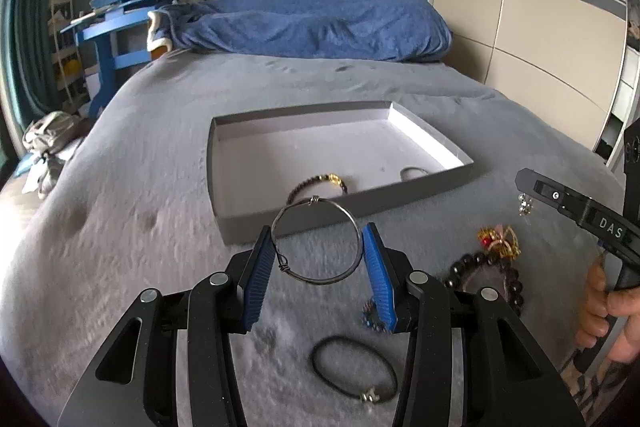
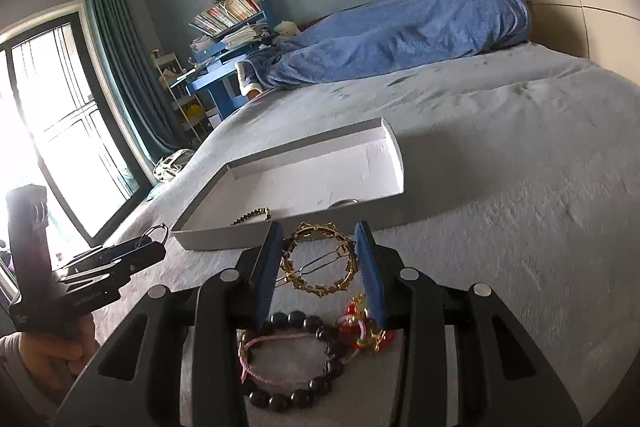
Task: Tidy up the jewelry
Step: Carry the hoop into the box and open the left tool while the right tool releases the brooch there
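Note:
My left gripper (image 1: 318,243) is shut on a thin silver wire bangle (image 1: 316,241), held above the bed just short of the grey shallow box (image 1: 344,205). Inside the box lie a dark beaded bracelet with gold beads (image 1: 320,183) and a small ring (image 1: 412,171). My right gripper (image 2: 318,255) is shut on a gold ornate bangle (image 2: 320,259) that has a hairpin across it. Below it on the bed lie a dark bead bracelet (image 2: 296,363), a pink cord bracelet (image 2: 272,355) and a red-gold charm (image 2: 364,327). The box also shows in the right wrist view (image 2: 224,231).
On the grey bed cover (image 1: 140,187) lie a black cord bracelet (image 1: 354,371), a small beaded piece (image 1: 372,317) and sparkly earrings (image 1: 525,205). A blue blanket (image 1: 312,23) lies at the bed's head. A wardrobe (image 1: 540,27) stands right, and a blue shelf (image 1: 116,27) left.

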A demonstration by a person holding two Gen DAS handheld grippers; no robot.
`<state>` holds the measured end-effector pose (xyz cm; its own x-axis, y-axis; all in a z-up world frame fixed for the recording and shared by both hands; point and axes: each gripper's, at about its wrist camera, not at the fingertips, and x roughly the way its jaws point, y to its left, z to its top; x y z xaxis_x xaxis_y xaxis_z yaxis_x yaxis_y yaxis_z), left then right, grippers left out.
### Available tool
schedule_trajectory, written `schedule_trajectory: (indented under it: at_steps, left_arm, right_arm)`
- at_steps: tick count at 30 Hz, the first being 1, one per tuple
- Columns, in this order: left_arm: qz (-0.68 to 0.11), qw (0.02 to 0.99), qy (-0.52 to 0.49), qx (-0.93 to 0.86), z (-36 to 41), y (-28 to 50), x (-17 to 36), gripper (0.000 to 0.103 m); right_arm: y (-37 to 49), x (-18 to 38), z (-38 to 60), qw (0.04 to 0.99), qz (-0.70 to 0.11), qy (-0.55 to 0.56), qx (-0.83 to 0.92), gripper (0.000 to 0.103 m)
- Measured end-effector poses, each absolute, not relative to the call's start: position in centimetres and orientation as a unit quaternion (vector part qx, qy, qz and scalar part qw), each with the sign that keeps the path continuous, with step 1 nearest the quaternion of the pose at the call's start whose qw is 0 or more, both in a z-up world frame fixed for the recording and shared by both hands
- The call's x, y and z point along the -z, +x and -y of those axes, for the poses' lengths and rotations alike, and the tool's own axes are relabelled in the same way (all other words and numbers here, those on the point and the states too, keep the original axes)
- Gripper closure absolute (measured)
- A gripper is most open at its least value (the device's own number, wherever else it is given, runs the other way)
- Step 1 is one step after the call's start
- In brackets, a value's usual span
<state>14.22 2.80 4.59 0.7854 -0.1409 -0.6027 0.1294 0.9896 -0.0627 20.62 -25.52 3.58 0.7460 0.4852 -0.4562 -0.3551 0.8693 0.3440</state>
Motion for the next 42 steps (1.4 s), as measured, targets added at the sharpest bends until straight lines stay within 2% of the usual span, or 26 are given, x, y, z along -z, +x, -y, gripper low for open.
schedule_trajectory:
  at_steps: [6, 17, 25, 37, 40, 41, 42]
  left_arm:
    - [-0.316, 0.946, -0.002, 0.074, -2.6, 16.2, -5.1, 0.057]
    - [-0.344, 0.937, -0.009, 0.059, -3.1, 23.1, -4.5, 0.057]
    - [-0.399, 0.916, -0.014, 0.045, -3.9, 27.9, -2.5, 0.057]
    - [-0.429, 0.902, 0.0, 0.055, -3.2, 28.3, -0.4, 0.057]
    - [-0.422, 0.905, -0.001, 0.053, -3.3, 27.8, -0.7, 0.051]
    - [-0.42, 0.906, -0.001, 0.052, -3.3, 27.6, -0.8, 0.049]
    - [-0.418, 0.907, -0.001, 0.051, -3.3, 27.5, -0.9, 0.041]
  right_arm:
    - [22.5, -4.6, 25.2, 0.929, -0.275, 0.105, -0.225, 0.066]
    - [31.0, -5.4, 21.6, 0.918, -0.325, 0.061, -0.221, 0.066]
    - [35.6, -3.2, 17.7, 0.895, -0.385, 0.01, -0.224, 0.066]
    - [36.6, -0.7, 16.1, 0.879, -0.426, -0.026, -0.212, 0.065]
    - [36.5, -0.6, 15.9, 0.879, -0.425, -0.03, -0.212, 0.062]
    - [36.4, -0.7, 15.9, 0.881, -0.423, -0.03, -0.213, 0.056]
    - [36.2, -0.9, 15.9, 0.882, -0.419, -0.029, -0.213, 0.053]
